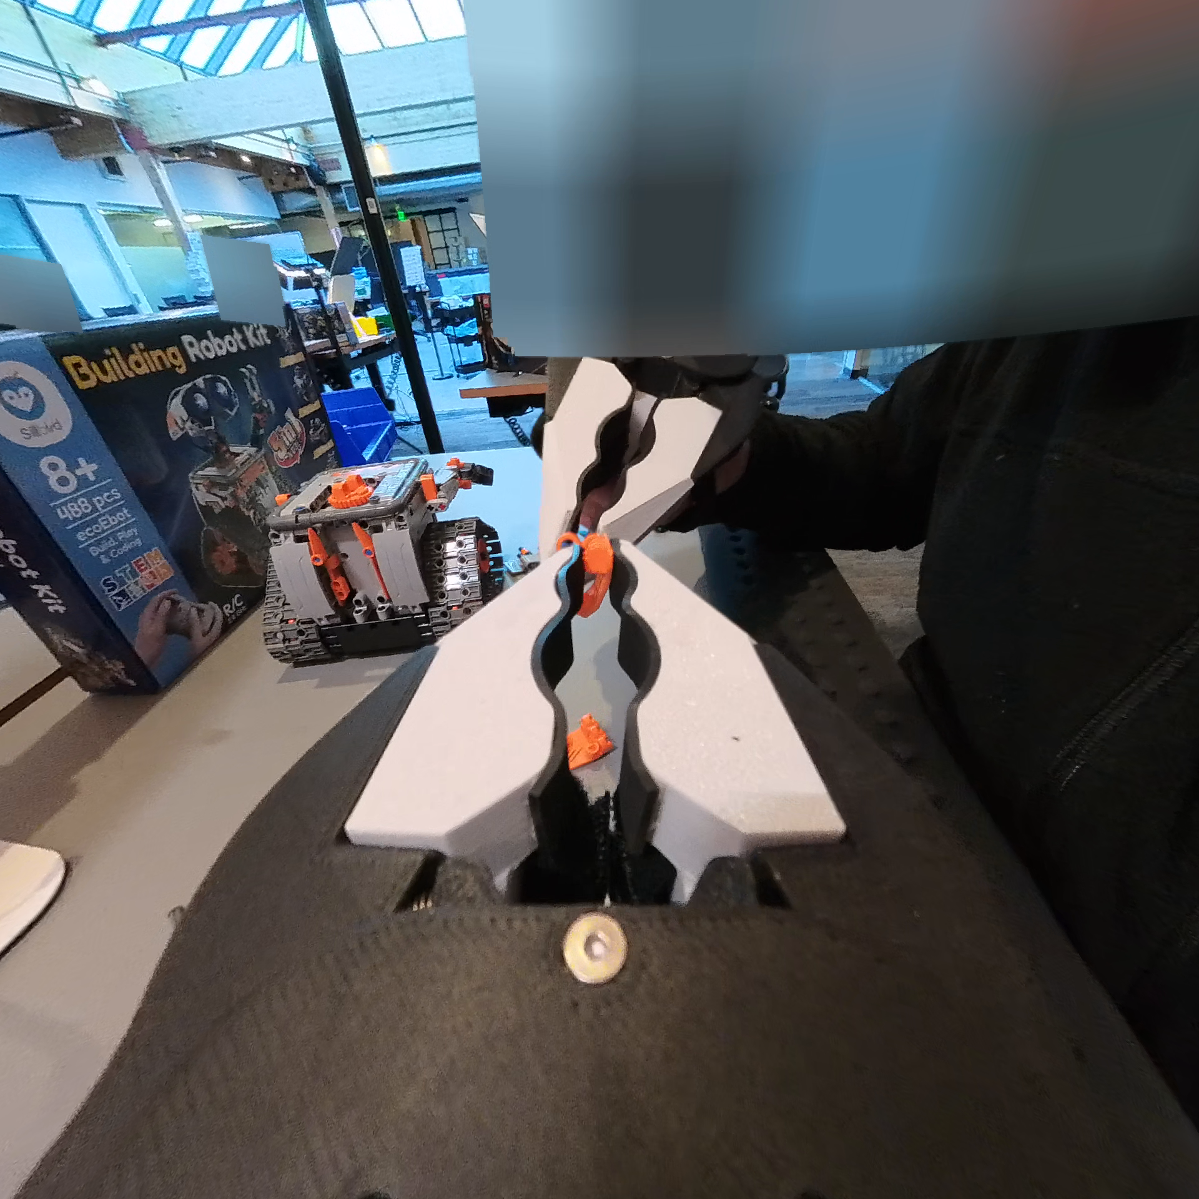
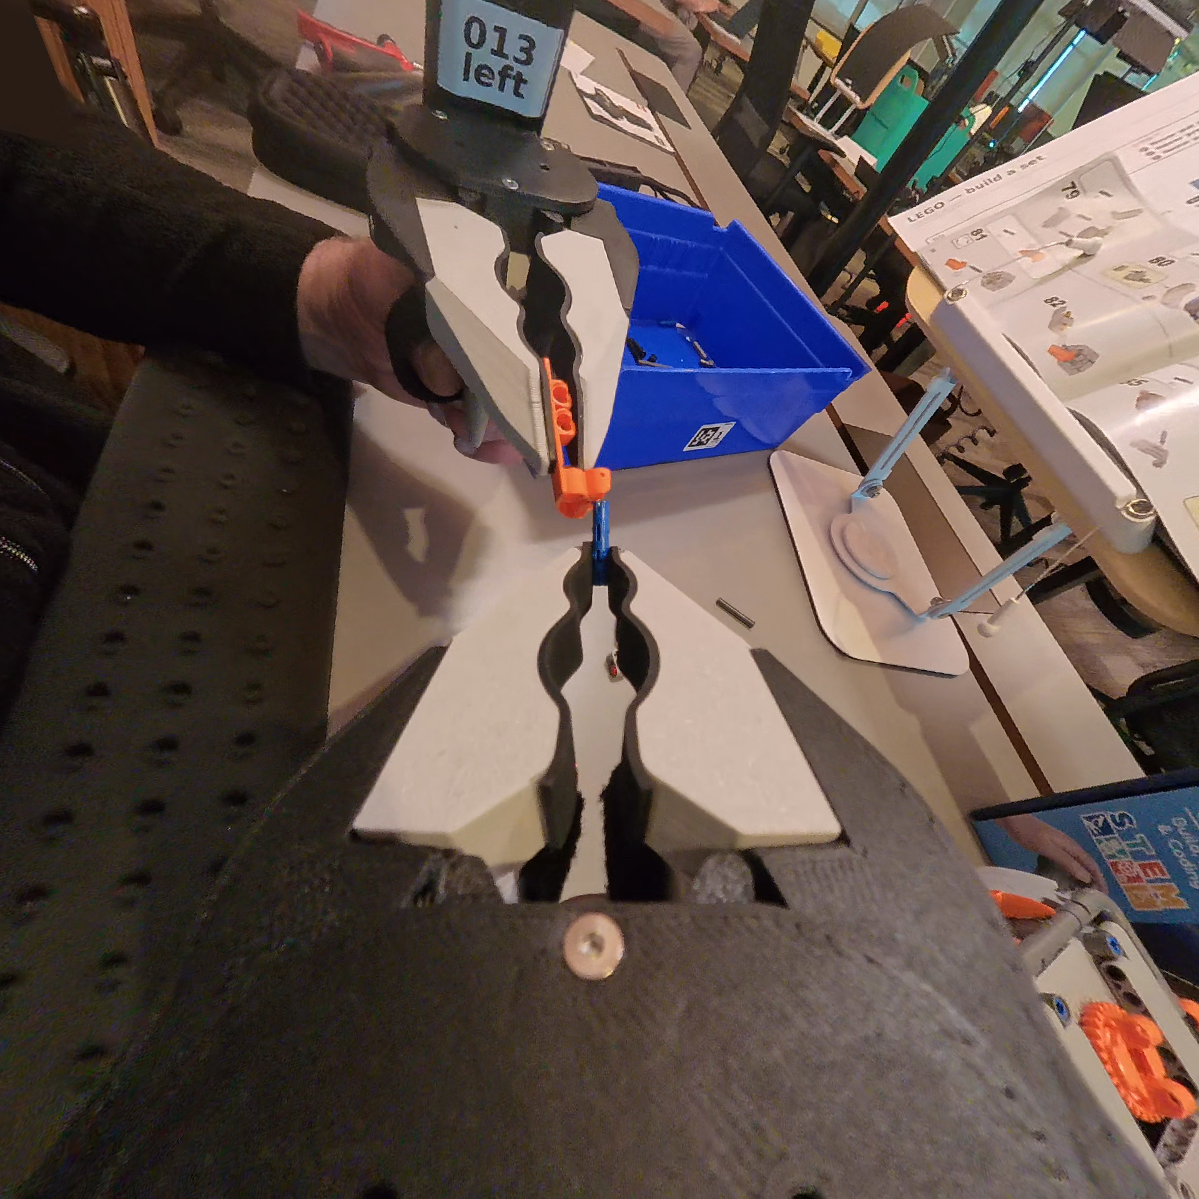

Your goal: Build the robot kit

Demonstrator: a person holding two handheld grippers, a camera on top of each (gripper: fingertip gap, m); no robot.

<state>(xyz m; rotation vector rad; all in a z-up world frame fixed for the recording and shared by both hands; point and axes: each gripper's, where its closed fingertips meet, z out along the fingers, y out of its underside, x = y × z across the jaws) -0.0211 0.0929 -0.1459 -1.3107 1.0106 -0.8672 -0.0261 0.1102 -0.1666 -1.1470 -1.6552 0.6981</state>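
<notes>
toy robot (image 2: 1129, 1038) cut off at edge, box (image 1: 97, 519) cropped

Left gripper (image 1: 587, 551) and right gripper (image 2: 602, 558) are met tip to tip above the table (image 2: 701, 538). A beam piece (image 2: 561, 422) is clamped between the left one's fingers, a pin (image 2: 601, 538) between the right one's; pin is seated in the beam's end connector. In the left wrist view, a tracked model (image 1: 383, 558) is set on the table left of the tips, with the kit box (image 1: 149, 493) stood further left. In the right wrist view, a bin (image 2: 746, 350) is placed behind the left gripper, a stand base (image 2: 863, 571) to the right, an instruction booklet (image 2: 1070, 259) propped above it. A loose piece (image 1: 587, 743) is seen on the table below the left fingers.
</notes>
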